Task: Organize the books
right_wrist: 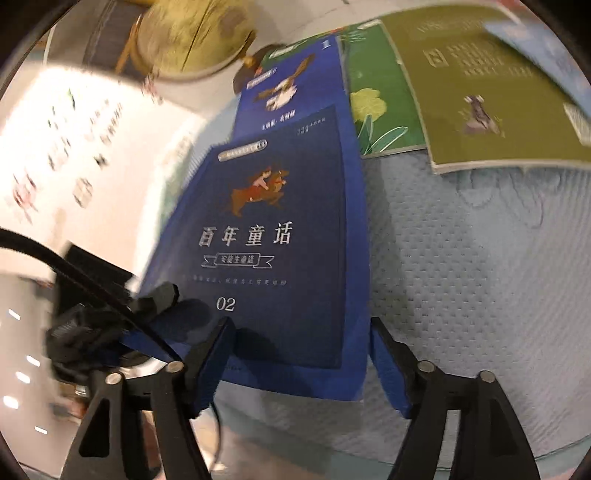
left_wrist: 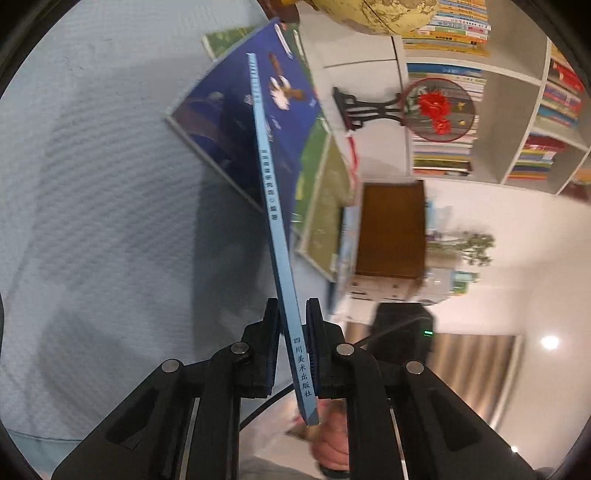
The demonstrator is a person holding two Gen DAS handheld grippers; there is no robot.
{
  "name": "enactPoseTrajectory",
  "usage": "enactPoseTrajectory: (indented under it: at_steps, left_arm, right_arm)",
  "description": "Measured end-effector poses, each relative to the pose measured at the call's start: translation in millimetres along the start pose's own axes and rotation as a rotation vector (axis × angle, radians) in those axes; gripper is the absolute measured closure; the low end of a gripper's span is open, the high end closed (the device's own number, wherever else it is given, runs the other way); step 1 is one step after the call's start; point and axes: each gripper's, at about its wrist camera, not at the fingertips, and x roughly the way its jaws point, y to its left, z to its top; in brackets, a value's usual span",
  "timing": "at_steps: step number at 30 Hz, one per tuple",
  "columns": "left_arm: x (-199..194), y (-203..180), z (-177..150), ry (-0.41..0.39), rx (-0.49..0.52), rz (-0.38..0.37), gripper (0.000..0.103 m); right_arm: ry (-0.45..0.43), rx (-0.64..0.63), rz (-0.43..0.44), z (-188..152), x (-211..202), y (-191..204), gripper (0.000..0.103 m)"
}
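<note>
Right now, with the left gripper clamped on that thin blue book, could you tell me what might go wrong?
1. The left gripper pinches the thin light-blue-spined book only near one end, so its long free length could sag or pivot out.
2. The dark blue book marked 02 lies between the open right gripper fingers; closing might also catch the brighter blue book beneath.
3. The cream globe stands close behind the books; a swing could knock it.

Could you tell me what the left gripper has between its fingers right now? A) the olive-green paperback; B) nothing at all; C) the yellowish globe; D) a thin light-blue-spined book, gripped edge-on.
D: in the left wrist view the left gripper has its jaws closed on the thin light-blue-spined book, whose spine runs up and away from the pads.
</note>
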Motion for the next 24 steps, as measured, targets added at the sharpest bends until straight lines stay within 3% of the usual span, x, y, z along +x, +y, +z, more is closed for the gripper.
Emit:
enactPoseTrajectory:
  at_steps: [5,7,9,11,12,14,17,21,24]
  left_arm:
    - [4,5,-2,0.037,-0.059,-0.065,0.093]
    - [9,2,0,0.043,-0.064,-0.059,0.093]
    - [8,2,0,0.042,-0.054,-0.020,0.093]
    - [7,3,-1,0.041,-0.040,0.036,0.093]
    - [7,4,-1,0.043,-0.030,0.055,0.093]
    - [6,3,-3,0.048,0.002,0.124,0.093]
    - [9,-6,-8,0.059,0.092,0.250,0.093]
    - [7,-17,-13,0.055,0.188,0.337,0.091]
    - [-2,-28,-16,0.030,0.272,0.390,0.090]
  right_arm:
    - [0.016,0.136,0.191,6,8,-24,0.020]
    - [0.018,0.185,0.232,5,15,-30,0.023]
    - [0.004,0.203,0.264,7,15,-34,0.047]
    - [-0.004,0.193,0.260,9,13,-32,0.061]
    - [-0.011,0.170,0.247,10,11,-28,0.067]
    - [-0.030,0.116,0.183,12,6,-16,0.070]
    - [-0.059,-0.011,0.029,13,1,10,0.074]
    - [-0.091,-0.181,-0.155,1,-1,43,0.076]
    - [-0.114,-0.278,-0.231,-6,0,64,0.077]
